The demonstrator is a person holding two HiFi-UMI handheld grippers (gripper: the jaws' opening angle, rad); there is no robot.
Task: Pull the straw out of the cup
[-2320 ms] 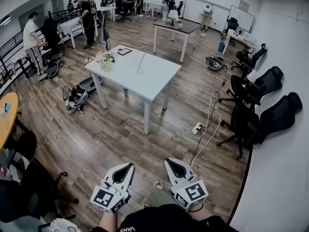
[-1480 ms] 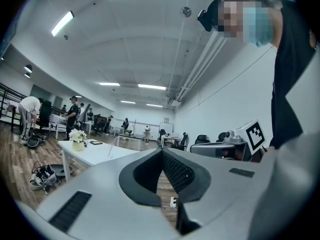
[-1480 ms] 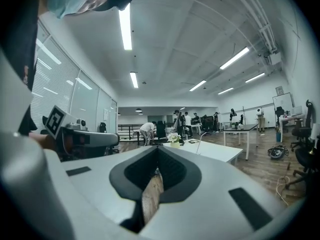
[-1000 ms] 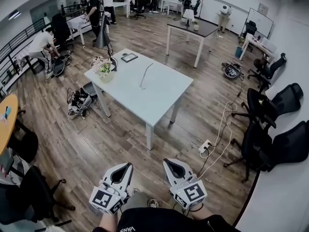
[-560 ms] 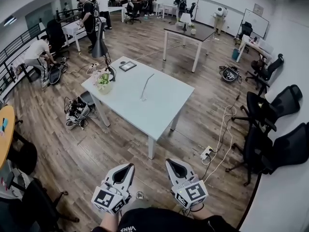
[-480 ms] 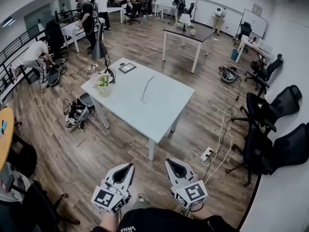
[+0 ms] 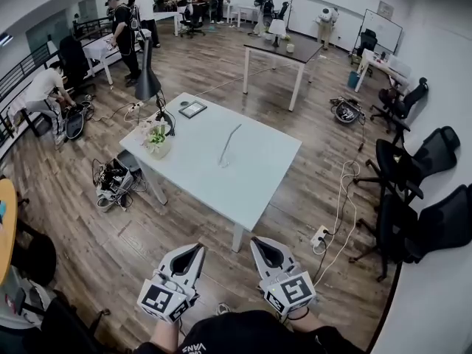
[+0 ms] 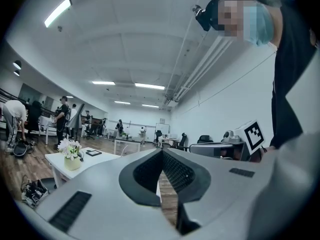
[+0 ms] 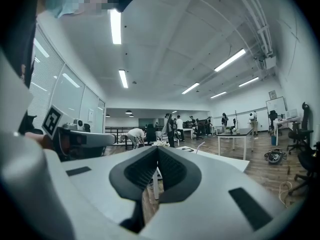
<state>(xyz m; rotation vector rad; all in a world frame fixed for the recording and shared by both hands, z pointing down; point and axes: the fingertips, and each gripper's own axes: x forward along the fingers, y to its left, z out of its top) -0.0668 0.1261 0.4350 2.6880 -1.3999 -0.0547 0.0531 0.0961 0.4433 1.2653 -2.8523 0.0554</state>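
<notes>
A long pale straw (image 7: 230,143) leans on the white table (image 7: 258,175) near its middle. The cup at its foot (image 7: 223,161) is too small to make out clearly. My left gripper (image 7: 195,250) and right gripper (image 7: 257,242) are held side by side low in the head view, short of the table's near corner. Both point level toward the table. In the left gripper view the left gripper (image 8: 161,153) has its pads together with nothing between them. In the right gripper view the right gripper (image 9: 156,149) is likewise shut and empty, and the straw (image 9: 200,146) shows far ahead.
A vase of flowers (image 7: 157,142), a black lamp (image 7: 147,84) and a tablet (image 7: 193,109) stand at the table's left end. Cables and a power strip (image 7: 320,236) lie on the wood floor to the right, near black chairs (image 7: 402,169). Several people stand at the far tables.
The table has come closer in the head view as I walk toward it. Both grippers keep the same shut pose in front of me.
</notes>
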